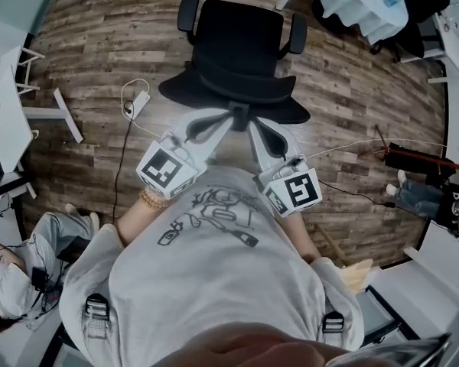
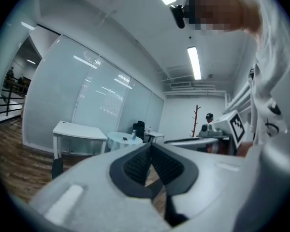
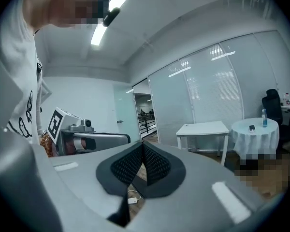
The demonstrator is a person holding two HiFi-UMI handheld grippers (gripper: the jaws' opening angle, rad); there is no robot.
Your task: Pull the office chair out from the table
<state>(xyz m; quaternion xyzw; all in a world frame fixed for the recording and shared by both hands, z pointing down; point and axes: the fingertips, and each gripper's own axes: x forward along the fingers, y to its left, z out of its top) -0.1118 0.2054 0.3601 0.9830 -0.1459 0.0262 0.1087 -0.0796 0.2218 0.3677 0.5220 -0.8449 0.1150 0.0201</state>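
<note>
The black office chair [image 1: 241,44] stands on the wooden floor in front of me, its seat facing away and its backrest [image 1: 233,90] nearest me. My left gripper [image 1: 227,116] and right gripper [image 1: 253,123] are held side by side close to my chest, their white fingers reaching toward the backrest's near edge in the head view. Whether they touch it I cannot tell. In the left gripper view the left gripper [image 2: 151,147] has its black pads pressed together with nothing between them. The right gripper [image 3: 143,145] looks the same in its own view, shut and empty. Each gripper sees the other's marker cube [image 2: 236,124].
White desks stand at the left [image 1: 8,90], and a round table with a white cloth [image 1: 359,2] at the back right. A cable and adapter [image 1: 138,102] lie on the floor left of the chair. People sit at the lower left [image 1: 30,266] and right [image 1: 428,197].
</note>
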